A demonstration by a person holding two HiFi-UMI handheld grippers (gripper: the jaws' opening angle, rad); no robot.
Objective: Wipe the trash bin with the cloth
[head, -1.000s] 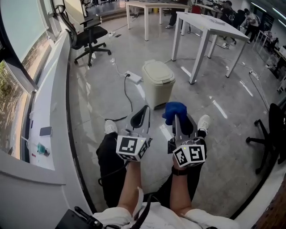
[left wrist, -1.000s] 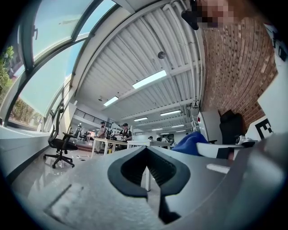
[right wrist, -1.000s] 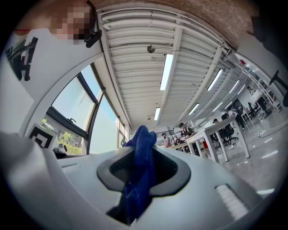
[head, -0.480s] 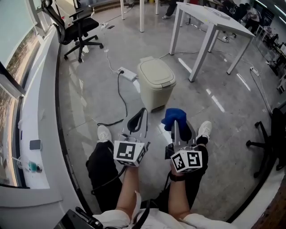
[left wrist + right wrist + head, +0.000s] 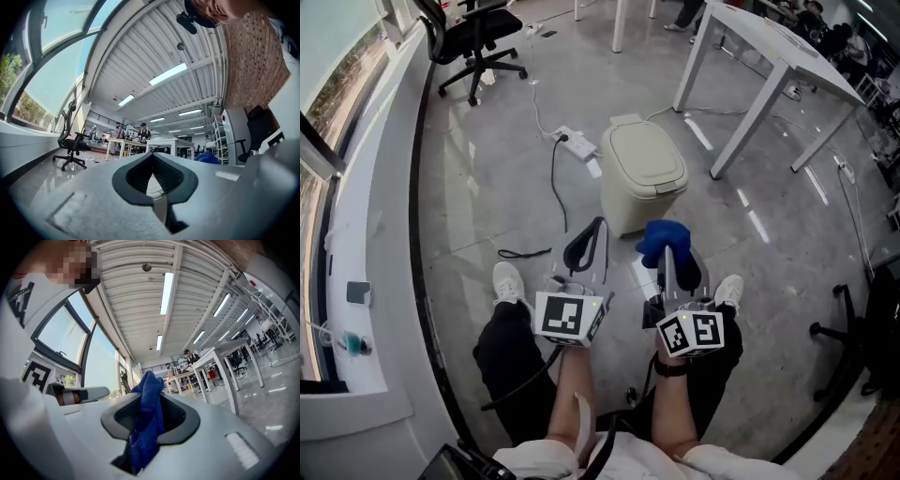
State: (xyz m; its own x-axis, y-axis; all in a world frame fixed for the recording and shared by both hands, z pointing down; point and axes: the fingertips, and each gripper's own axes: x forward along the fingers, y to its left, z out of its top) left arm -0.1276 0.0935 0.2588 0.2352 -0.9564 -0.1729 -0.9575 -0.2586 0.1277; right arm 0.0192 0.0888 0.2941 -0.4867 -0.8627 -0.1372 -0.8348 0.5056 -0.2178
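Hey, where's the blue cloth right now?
In the head view, the blue cloth is pinched in the right tongs, right of centre, just short of the beige trash bin on the floor.

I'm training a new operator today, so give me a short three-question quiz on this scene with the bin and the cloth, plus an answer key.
1. Which gripper's jaws are shut on the blue cloth: the left gripper or the right gripper?
2. True or false: the lid of the trash bin stands open.
3. What lies on the floor beside the bin? A. a white power strip with a cable; B. a bucket; C. a broom.
Key: 1. The right gripper. 2. False; the lid is down. 3. A.
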